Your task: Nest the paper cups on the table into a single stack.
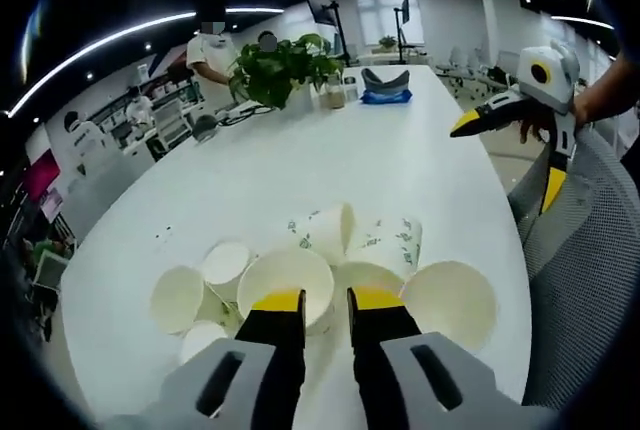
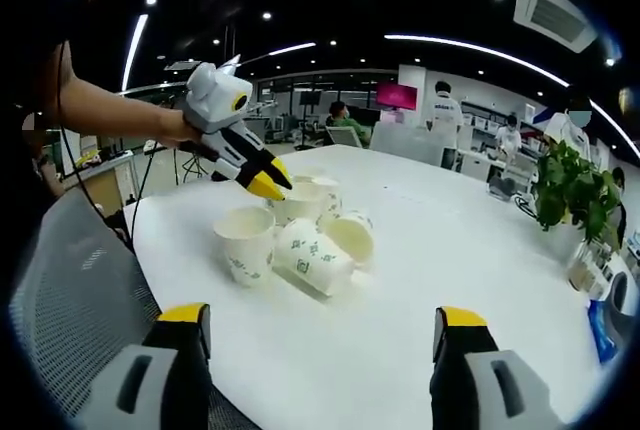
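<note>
Several white paper cups with green print cluster near the white table's [image 1: 300,165] front edge. One wide-mouthed cup [image 1: 285,285] lies just beyond my left gripper [image 1: 326,300], whose yellow-tipped jaws stand a narrow gap apart with nothing clearly between them. Another cup [image 1: 455,300] sits to its right, and two lie on their sides [image 1: 325,230] behind. In the right gripper view the left gripper [image 2: 265,187] hovers at the top of the pile, above an upright cup [image 2: 247,242] and a tipped cup [image 2: 315,255]. My right gripper [image 2: 322,317] is wide open, short of the cups, and shows open beside the table [image 1: 508,155].
A potted plant [image 1: 280,68] and a blue item [image 1: 385,85] stand at the table's far end. A grey mesh chair [image 1: 580,280] is at the table's edge beside the cups. People stand at desks in the background.
</note>
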Available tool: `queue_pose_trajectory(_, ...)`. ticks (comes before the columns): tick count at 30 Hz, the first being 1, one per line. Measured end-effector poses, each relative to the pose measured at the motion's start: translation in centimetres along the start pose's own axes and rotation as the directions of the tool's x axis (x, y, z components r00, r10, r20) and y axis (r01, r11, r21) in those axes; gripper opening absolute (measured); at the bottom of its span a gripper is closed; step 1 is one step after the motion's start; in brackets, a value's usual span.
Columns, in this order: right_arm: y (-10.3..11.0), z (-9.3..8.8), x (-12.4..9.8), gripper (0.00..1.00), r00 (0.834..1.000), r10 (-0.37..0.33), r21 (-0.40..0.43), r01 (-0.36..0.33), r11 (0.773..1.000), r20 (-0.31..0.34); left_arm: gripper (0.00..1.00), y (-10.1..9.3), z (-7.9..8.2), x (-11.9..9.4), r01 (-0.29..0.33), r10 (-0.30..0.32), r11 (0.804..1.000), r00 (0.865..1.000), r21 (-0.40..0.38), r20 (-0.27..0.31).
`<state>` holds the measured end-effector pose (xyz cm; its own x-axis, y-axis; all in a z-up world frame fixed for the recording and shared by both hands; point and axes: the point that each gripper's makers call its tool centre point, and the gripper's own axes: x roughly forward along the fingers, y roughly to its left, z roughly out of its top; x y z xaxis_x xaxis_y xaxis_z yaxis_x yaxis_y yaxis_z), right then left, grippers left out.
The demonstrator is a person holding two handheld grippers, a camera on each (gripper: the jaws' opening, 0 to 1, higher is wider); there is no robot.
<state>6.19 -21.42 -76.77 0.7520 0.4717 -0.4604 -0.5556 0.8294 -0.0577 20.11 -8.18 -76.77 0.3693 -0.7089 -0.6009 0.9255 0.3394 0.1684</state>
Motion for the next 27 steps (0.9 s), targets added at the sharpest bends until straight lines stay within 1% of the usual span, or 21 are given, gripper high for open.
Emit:
queue_pose_trajectory(3, 0.0, 0.0, 0.0, 0.93, 1.0, -0.002, 0.0, 0.002, 1.0, -0.002, 0.13, -0.2, 0.0, 0.1, 0.012, -0.012, 1.0, 1.0, 0.009, -0.014)
queue_pose_trajectory(6, 0.0, 0.0, 0.0, 0.93, 1.0, -0.003, 0.0, 0.003, 1.0, -0.004, 0.12, 0.0, -0.4, 0.8, 0.024, -0.023, 1.0, 0.999, 0.019, -0.029)
queue_pose_trajectory(10, -0.2, -0.2, 0.0, 0.93, 1.0, -0.005, 0.003, 0.005, 1.0, -0.004, 0.11, -0.4, -0.7, 1.1, 0.037, -0.036, 0.999, 0.998, 0.032, -0.046)
queue_pose_trajectory(14, -0.2, -0.2, 0.0, 0.93, 1.0, -0.008, 0.005, 0.008, 1.0, -0.005, 0.08, -0.6, -1.0, 1.5, 0.05, -0.046, 0.997, 0.997, 0.064, -0.066)
queue_pose_trajectory(16, -0.3, -0.2, 0.0, 0.93, 1.0, -0.009, 0.006, 0.009, 1.0, -0.005, 0.06, -0.4, -1.4, 1.7, 0.054, -0.048, 0.995, 0.996, 0.082, -0.08)
queue_pose_trajectory(20, -0.3, -0.2, 0.0, 0.93, 1.0, -0.012, 0.009, 0.012, 1.0, -0.005, 0.01, -0.4, -1.5, 1.6, 0.062, -0.054, 0.993, 0.995, 0.098, -0.087)
queue_pose_trajectory(27, -0.1, -0.1, 0.0, 0.93, 1.0, -0.011, 0.007, 0.011, 1.0, -0.004, 0.0, -0.3, -1.4, 1.6, 0.058, -0.048, 0.992, 0.995, 0.114, -0.088)
